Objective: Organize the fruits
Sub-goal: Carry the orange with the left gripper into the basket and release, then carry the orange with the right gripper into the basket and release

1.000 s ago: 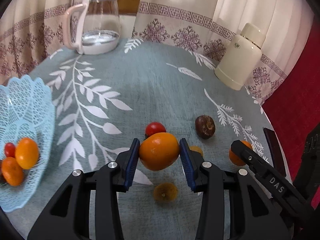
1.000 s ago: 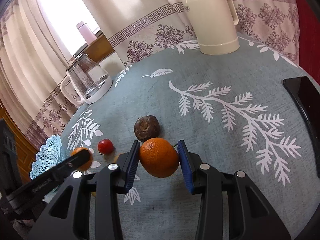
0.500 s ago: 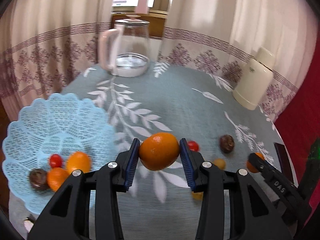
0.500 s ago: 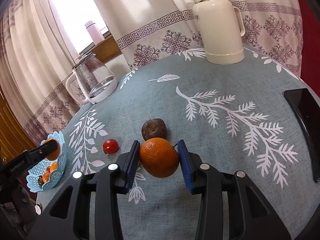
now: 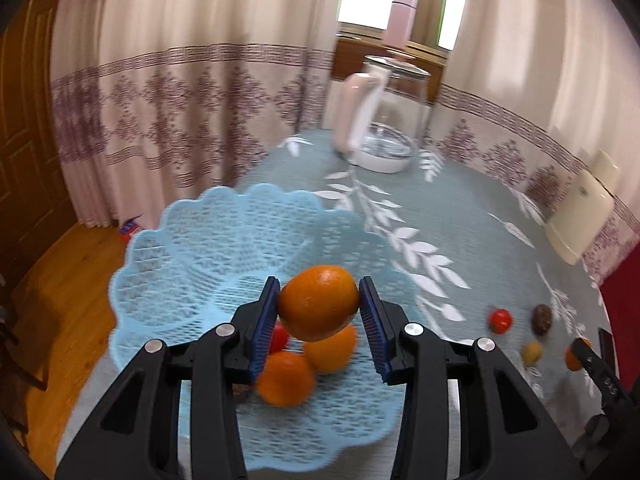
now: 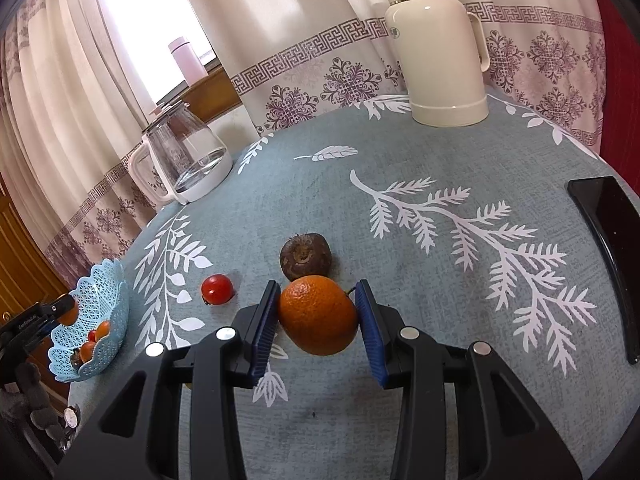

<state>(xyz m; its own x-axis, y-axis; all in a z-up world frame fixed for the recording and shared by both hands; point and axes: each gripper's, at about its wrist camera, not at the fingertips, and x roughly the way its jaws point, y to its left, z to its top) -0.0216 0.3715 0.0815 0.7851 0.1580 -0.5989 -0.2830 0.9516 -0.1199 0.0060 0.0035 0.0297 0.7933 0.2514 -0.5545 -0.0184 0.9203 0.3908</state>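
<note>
My left gripper (image 5: pixel 319 308) is shut on an orange (image 5: pixel 318 301) and holds it above the light blue lattice basket (image 5: pixel 192 248). Inside the basket lie two more oranges (image 5: pixel 285 378), a small red tomato (image 5: pixel 279 338) and a dark fruit, mostly hidden. My right gripper (image 6: pixel 318 316) is shut on another orange (image 6: pixel 318 314) over the table. Beyond it on the cloth sit a brown fruit (image 6: pixel 305 255) and a red tomato (image 6: pixel 216 289). The basket (image 6: pixel 106 292) shows far left in the right wrist view, with the left gripper (image 6: pixel 60 310) over it.
A glass kettle (image 6: pixel 184 160) stands at the back left and a cream thermos (image 6: pixel 436 44) at the back right. A black phone (image 6: pixel 608 252) lies at the table's right edge. A small yellow fruit (image 5: pixel 532 352) lies on the teal leaf-print tablecloth (image 6: pixel 400 216). Curtains hang behind.
My left gripper has carried its orange leftward from the loose fruit to above the basket. The right gripper has lifted a little with its orange.
</note>
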